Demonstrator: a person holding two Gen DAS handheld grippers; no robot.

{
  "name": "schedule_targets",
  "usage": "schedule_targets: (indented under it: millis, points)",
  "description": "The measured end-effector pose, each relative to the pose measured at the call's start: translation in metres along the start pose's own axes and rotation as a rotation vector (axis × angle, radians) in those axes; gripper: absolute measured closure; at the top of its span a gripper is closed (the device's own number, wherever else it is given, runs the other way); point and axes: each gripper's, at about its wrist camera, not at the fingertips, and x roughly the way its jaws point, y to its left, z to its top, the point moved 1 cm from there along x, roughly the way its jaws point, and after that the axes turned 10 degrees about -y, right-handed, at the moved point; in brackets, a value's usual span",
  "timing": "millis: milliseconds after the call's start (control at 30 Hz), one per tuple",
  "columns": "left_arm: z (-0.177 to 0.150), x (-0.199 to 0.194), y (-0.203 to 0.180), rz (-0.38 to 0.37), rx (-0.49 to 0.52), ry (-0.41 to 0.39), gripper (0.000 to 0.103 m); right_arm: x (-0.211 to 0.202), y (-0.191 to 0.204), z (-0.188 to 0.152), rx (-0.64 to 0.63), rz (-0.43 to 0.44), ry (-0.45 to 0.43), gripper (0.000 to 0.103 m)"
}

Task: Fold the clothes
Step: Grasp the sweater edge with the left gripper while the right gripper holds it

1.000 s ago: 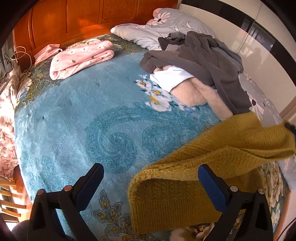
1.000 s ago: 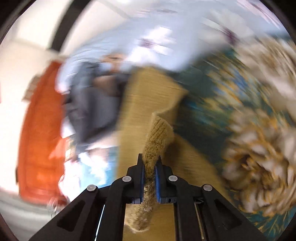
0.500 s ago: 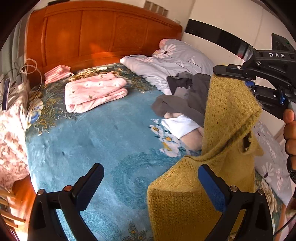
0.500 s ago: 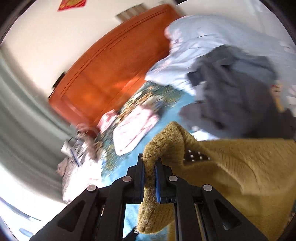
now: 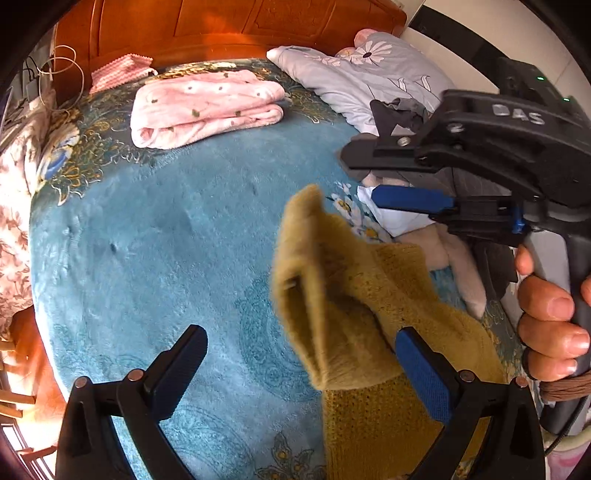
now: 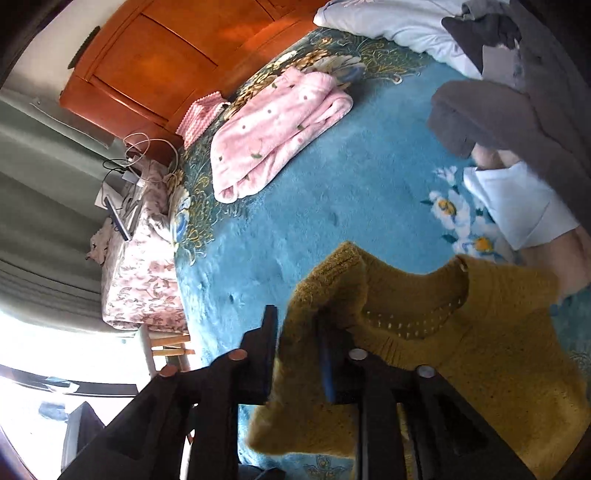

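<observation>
A mustard knitted sweater [image 5: 369, 306] lies on the blue bedspread [image 5: 147, 240], one sleeve folded over its body and dropping, blurred. My right gripper [image 5: 356, 177] hovers just above that sleeve, held by a hand [image 5: 550, 317]. Its jaws are opening. In the right wrist view the sleeve [image 6: 306, 306] hangs loosely in the gap of the right gripper [image 6: 295, 336], and the pads do not press on it. The sweater's neckline [image 6: 417, 317] faces up. My left gripper [image 5: 301, 369] stands open low over the sweater's near edge, holding nothing.
A folded pink garment [image 5: 203, 107] lies near the wooden headboard [image 5: 221, 26]. A heap of grey, white and cream clothes [image 6: 517, 122] lies to the right, against a floral pillow [image 5: 369, 70]. A covered bedside stand with cables [image 6: 136, 240] is left of the bed.
The right gripper carried the sleeve up and across the sweater toward the left, then parted its jaws; the sleeve is falling. The left gripper shifted over the bed and stayed open.
</observation>
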Motion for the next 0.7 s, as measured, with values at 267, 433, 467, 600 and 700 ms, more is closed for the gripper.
schedule_targets:
  millis: [267,433,467,600,700]
  points:
    - [-0.01,0.044,0.052,0.094,-0.327,0.144,0.0,-0.07,-0.055,-0.012,0.008,-0.093,-0.161,0.049]
    - [-0.024,0.047,0.097,0.108,-0.582,0.167,0.0,-0.077,-0.146,-0.039,0.205,-0.22,-0.16,0.049]
    - [-0.028,0.051,0.101,0.111,-0.61,0.192,0.0,-0.075,-0.159,-0.042,0.222,-0.245,-0.159,0.049]
    - [-0.041,0.064,0.115,0.122,-0.718,0.264,0.0,-0.056,-0.191,-0.041,0.263,-0.348,-0.156,0.045]
    - [-0.045,0.072,0.116,0.14,-0.744,0.285,0.001,-0.041,-0.202,-0.032,0.286,-0.38,-0.152,0.04]
